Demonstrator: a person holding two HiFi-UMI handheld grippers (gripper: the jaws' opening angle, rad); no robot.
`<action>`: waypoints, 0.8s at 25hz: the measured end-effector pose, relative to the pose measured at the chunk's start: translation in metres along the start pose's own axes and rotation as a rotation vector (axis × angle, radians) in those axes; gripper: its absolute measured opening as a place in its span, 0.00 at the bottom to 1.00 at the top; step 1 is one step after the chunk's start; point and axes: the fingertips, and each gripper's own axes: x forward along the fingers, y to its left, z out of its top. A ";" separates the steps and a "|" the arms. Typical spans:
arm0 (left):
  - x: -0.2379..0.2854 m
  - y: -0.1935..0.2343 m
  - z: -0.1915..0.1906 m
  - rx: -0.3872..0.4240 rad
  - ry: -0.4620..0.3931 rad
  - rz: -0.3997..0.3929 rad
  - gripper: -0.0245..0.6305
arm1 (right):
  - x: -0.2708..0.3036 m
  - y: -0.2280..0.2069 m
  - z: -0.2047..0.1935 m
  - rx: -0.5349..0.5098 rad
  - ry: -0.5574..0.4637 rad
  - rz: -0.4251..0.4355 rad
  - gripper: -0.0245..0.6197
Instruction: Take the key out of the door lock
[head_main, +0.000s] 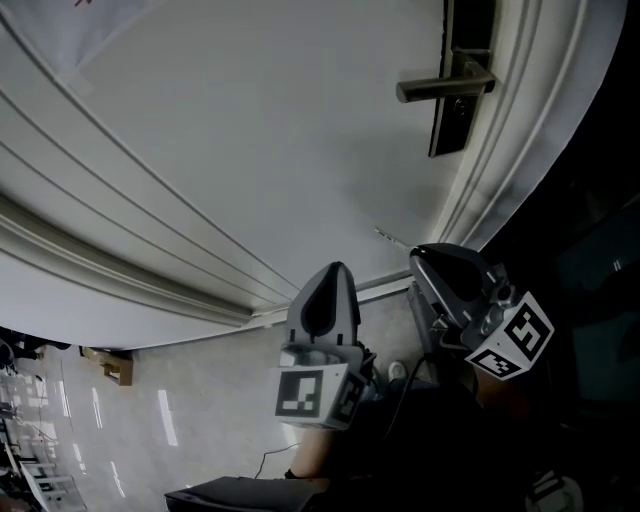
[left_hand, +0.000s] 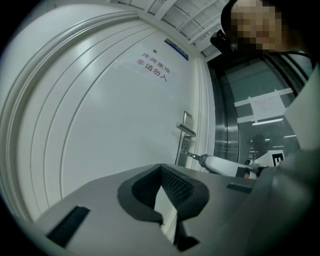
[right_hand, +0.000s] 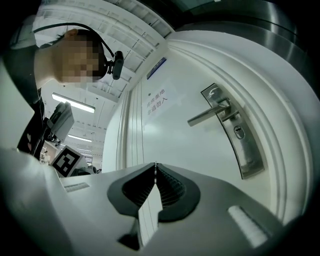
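Door (head_main: 250, 130): white, smooth painted face with long raised mouldings. The door frame (head_main: 505, 150) is stepped in the same white. Lock plate (right_hand: 247, 155): a long, narrow strip of brushed metal near the door's edge. A straight lever handle (right_hand: 207, 115) of the same metal juts sideways from it, and below the lever is a small keyhole (right_hand: 240, 132) with nothing in it. Key (head_main: 391, 237): a thin metallic sliver, out of the lock, sticking forward from the tip of the right tool (head_main: 416, 252). That tool's dark ribbed pads are clenched on it. In the right gripper view the key reads only as a fine edge-on line at the pad tips. The key points toward the door, clear of its face and well apart from the lock plate. Left tool (head_main: 332, 270): pale grey shell, dark pads pressed together, nothing between them. It sits just beside the right tool and also faces the door. Each tool carries a black-and-white marker cube (head_main: 515, 338). Floor (head_main: 190, 400): pale and glossy, with streaks of reflected light. Beyond the frame is a dark glass panel (left_hand: 235, 140). Bare door face lies ahead of both tools, and the frame mouldings run near the right tool.
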 end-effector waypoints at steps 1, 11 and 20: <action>0.001 -0.001 0.002 0.005 -0.001 -0.007 0.04 | 0.001 0.000 0.001 -0.001 -0.003 -0.003 0.05; 0.010 0.005 0.008 0.016 -0.011 -0.022 0.04 | 0.008 -0.005 -0.004 -0.010 -0.010 -0.026 0.05; 0.009 0.007 0.008 0.019 -0.002 -0.035 0.04 | 0.010 -0.004 -0.002 -0.016 -0.010 -0.035 0.05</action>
